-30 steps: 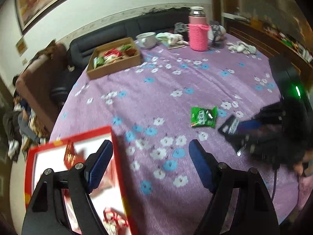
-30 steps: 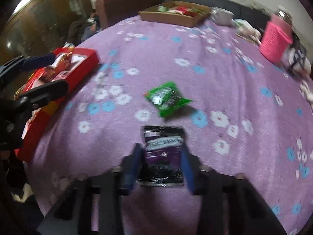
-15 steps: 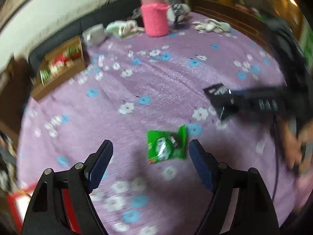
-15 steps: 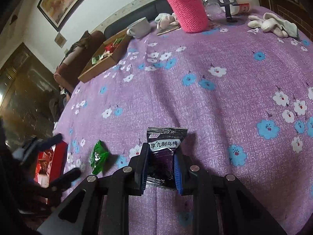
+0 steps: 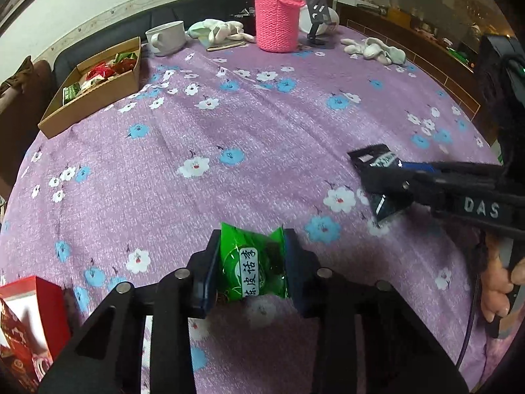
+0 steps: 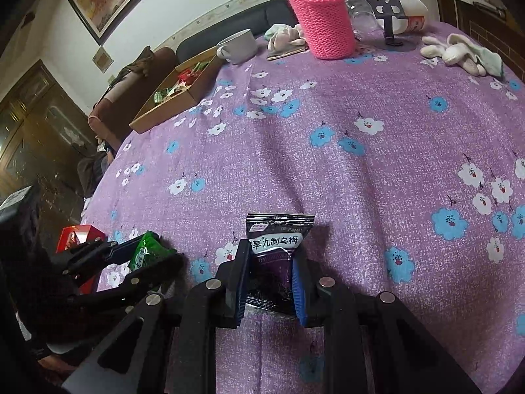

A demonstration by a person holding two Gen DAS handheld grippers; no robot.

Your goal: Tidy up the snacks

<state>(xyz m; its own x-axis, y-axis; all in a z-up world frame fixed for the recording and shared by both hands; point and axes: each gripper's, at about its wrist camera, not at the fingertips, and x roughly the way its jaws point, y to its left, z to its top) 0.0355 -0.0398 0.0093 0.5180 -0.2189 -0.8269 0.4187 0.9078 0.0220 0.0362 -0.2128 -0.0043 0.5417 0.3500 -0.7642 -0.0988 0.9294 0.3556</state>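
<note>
My left gripper (image 5: 252, 239) is shut on a green snack packet (image 5: 252, 262) just above the purple flowered tablecloth (image 5: 229, 131); the packet also shows in the right wrist view (image 6: 146, 251). My right gripper (image 6: 270, 256) is shut on a black plum snack packet (image 6: 277, 246), held low over the cloth; it also shows at the right of the left wrist view (image 5: 377, 161). A brown cardboard tray (image 5: 95, 98) with several snacks sits at the far left of the table.
A red box (image 5: 29, 328) with snacks stands at the near left edge. At the back stand a pink knit-covered flask (image 5: 277, 23), a white cup (image 5: 165, 37), a phone stand (image 5: 316, 23) and white cloths (image 5: 374, 49). A sofa lies behind the table.
My left gripper swung from the red box to the green packet and closed on it. My right gripper lifted the black packet and turned toward the far side of the table.
</note>
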